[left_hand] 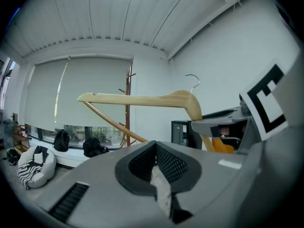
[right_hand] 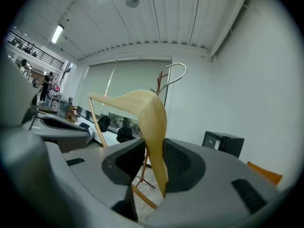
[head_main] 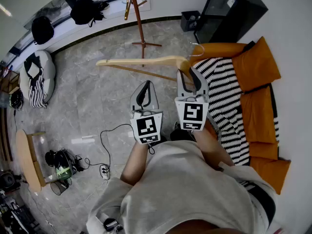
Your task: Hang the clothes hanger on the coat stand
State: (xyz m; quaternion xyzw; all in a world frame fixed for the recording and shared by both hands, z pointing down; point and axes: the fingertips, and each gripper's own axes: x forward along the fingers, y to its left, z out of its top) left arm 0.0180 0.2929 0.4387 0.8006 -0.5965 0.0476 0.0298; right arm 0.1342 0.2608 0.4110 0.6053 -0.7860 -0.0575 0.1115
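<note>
Head view: right gripper (head_main: 189, 77) grasps the wooden clothes hanger (head_main: 141, 61) in its fingers; left gripper (head_main: 145, 87), fingers clenched, holds nothing. Coat stand (head_main: 139, 18) stands across the floor (head_main: 97, 96), orange sofa (head_main: 256, 65) at the right.

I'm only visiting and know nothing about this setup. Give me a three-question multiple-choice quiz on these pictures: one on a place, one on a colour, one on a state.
1. Where is the coat stand?
A. on the floor beyond the hanger
B. on the sofa
C. behind the person

2. What colour are the sofa cushions?
A. blue
B. orange
C. green

3. What is the right tool doing?
A. hanging open and empty
B. gripping the hanger
C. gripping a cable

Answers:
1 A: it rises from the floor past the hanger.
2 B: the cushions by the striped blanket are orange.
3 B: the hanger's wooden arm sits clamped between its jaws.
</note>
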